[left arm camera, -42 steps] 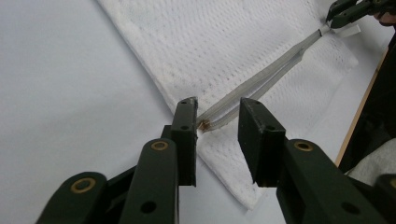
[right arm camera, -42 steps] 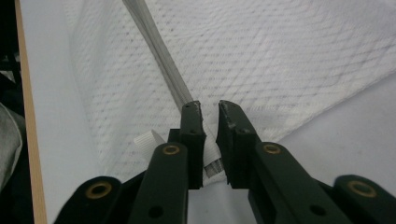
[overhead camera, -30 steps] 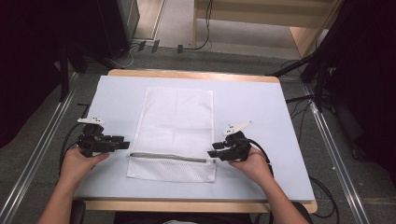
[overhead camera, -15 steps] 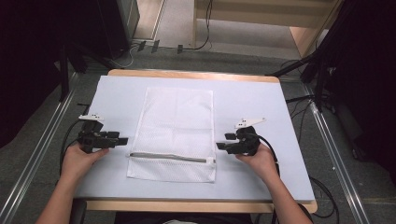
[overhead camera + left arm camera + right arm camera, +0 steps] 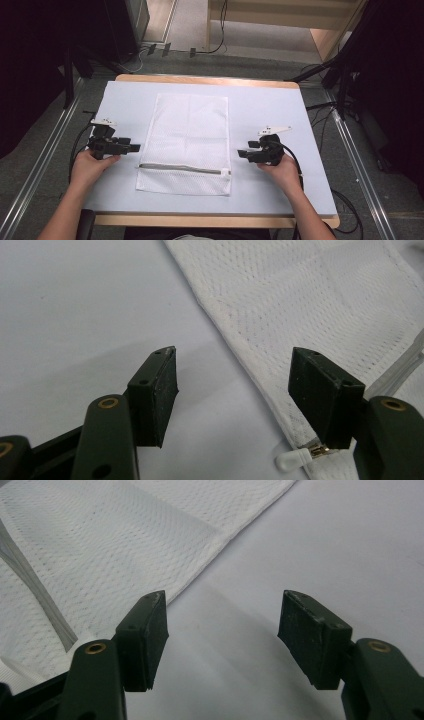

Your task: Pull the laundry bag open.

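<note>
Soft, light mesh bag (image 5: pixel 190 135) on counter (image 5: pixel 280 115); best pinched at edges. Left hand-held gripper (image 5: pixel 134 148) and right hand-held gripper (image 5: pixel 242 154) just opened wide, holding nothing.

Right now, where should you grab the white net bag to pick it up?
Probably by its side edges, near the zipper. The mesh bag lies flat on the table, so only its hems offer something to pinch. The left gripper and right gripper, both open, could each slide in level from its own side.
</note>
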Demonstrator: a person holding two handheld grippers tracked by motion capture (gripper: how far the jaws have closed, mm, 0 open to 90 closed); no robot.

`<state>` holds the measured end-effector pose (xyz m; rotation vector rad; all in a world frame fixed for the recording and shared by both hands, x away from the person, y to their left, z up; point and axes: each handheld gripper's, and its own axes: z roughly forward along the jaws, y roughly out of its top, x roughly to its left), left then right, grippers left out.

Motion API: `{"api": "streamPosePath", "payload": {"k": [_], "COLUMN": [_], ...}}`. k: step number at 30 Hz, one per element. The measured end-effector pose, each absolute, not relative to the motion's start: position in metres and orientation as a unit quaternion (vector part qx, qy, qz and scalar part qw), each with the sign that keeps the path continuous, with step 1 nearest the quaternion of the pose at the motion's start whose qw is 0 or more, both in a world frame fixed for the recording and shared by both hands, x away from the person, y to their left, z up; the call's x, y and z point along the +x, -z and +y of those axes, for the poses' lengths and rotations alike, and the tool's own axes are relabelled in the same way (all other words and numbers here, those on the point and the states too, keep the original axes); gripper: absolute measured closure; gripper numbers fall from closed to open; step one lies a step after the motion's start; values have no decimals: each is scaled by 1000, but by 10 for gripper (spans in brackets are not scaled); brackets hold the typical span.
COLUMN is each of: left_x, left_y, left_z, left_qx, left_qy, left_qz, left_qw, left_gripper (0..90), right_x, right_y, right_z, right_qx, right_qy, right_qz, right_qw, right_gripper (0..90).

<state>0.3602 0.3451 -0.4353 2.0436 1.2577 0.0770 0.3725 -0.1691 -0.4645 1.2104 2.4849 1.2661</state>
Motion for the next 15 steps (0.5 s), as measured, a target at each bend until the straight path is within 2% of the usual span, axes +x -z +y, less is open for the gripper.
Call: {"api": "streamPosePath", "payload": {"k": [15], "left_x": [362], "left_y": [436], "left_z": [348], "left_qx": [789], "left_qy": [-31], "left_qz": [497], "left_qw": [359], "left_gripper": [354], "right_x": [374], "right_y": [466], "right_z": [-171], "right_qx": [399], "right_qy": [-412], "right_qz": [818], "right_qw": [55], "right_gripper": [371]}}
